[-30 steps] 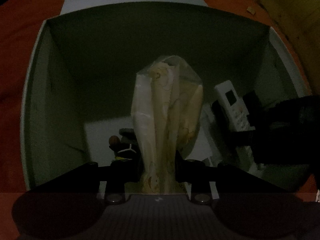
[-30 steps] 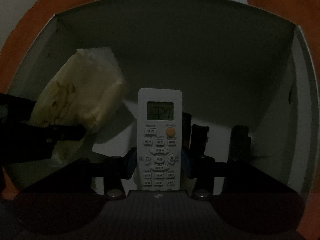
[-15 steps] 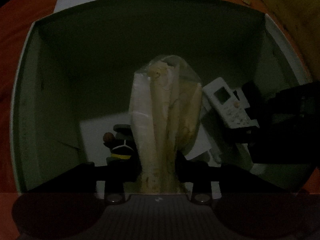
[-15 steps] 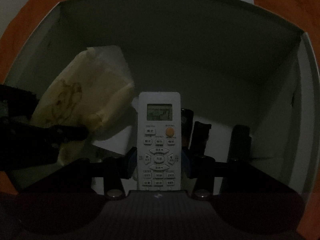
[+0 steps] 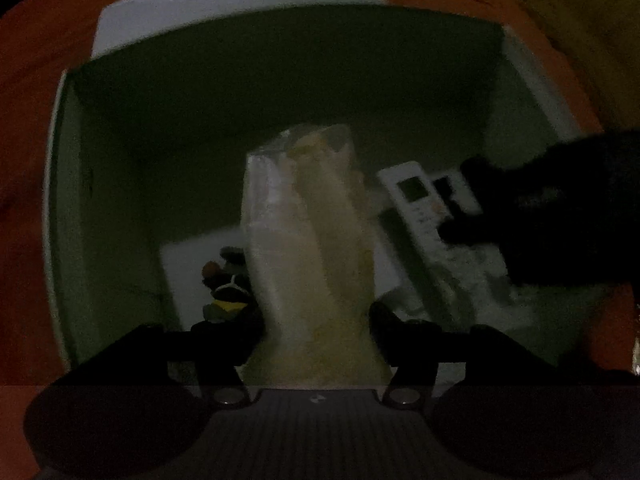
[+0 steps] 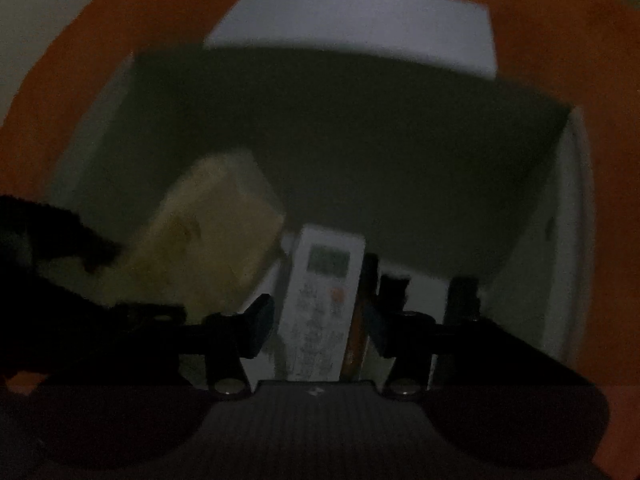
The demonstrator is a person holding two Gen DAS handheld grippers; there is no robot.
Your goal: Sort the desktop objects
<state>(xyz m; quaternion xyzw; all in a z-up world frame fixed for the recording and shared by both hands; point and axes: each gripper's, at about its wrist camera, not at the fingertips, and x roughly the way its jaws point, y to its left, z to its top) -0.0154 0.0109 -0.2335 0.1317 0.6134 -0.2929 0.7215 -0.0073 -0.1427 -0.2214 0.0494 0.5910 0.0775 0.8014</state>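
Observation:
A white open box stands on an orange table. My left gripper reaches into it with its jaws spread wide on either side of a pale yellow plastic packet; the packet also shows in the right wrist view. My right gripper is open, its jaws standing apart from a white remote control that lies in the box. The remote also shows in the left wrist view.
Dark small items lie on the box floor left of the packet. Dark upright objects stand right of the remote. The box's white lid flap lies behind it. The orange table surrounds the box.
Both grippers have opened: the left jaws spread away from the packet, the right jaws let go of the remote. Both cameras have pulled back, and the remote now lies tilted in the box.

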